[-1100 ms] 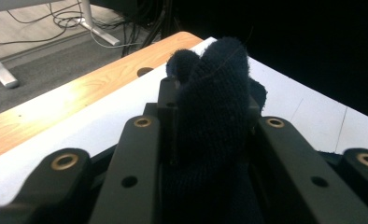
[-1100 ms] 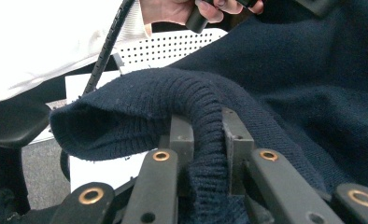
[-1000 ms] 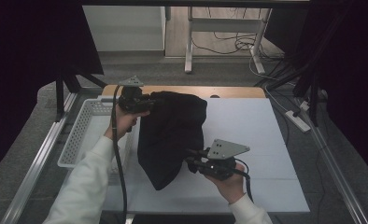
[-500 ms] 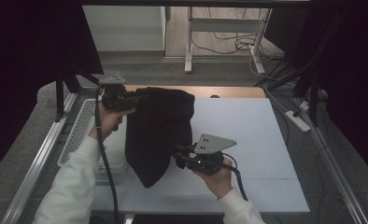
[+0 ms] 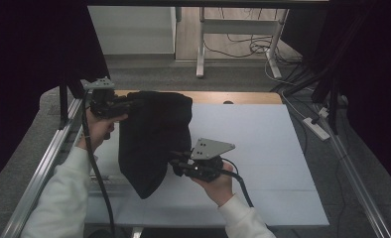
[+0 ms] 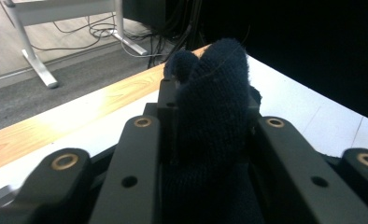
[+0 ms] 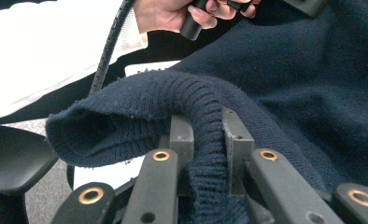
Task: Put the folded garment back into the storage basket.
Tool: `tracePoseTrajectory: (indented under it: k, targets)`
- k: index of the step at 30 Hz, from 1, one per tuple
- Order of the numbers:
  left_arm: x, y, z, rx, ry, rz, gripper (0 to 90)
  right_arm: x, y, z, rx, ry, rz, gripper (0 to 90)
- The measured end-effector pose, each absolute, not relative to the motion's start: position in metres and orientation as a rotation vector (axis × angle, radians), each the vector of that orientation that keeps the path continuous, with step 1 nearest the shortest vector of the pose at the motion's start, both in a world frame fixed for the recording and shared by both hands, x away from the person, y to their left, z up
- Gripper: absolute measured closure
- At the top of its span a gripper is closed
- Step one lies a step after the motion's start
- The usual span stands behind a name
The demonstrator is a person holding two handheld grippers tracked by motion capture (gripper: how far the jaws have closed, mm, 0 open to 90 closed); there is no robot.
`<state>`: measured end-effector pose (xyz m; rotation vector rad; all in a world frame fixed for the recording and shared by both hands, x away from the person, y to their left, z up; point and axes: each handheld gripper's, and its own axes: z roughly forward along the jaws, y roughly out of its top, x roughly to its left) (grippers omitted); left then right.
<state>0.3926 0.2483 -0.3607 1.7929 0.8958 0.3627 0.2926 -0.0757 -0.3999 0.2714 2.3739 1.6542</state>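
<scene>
A dark navy knitted garment (image 5: 154, 139) hangs between both grippers above the white table (image 5: 263, 148). My left gripper (image 5: 134, 105) holds its upper edge at the table's far left; in the left gripper view a bunch of the knit (image 6: 215, 112) is pinched between the black jaws. My right gripper (image 5: 176, 162) grips the garment's right side lower down; in the right gripper view the ribbed hem (image 7: 205, 135) runs between the jaws, which are shut on it. The garment's lower end droops to the table near the front left.
A wooden strip (image 5: 243, 97) runs along the table's far edge. A metal rail (image 5: 44, 168) borders the left side. Cables and a power strip (image 5: 315, 126) lie on the floor to the right. A white desk frame (image 5: 233, 29) stands beyond the table.
Both hands have carried the garment leftward across the table, and slightly up. The grips have not changed.
</scene>
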Motion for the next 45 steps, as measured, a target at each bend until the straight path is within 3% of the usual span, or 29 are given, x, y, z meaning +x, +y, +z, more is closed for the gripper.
tracePoseTrajectory:
  k: [45]
  targets:
    - [0.375,0.342,-0.358,1.76,0.997,0.437,70.9,0.3,0.024,-0.397,0.154,2.448,1.689,77.7]
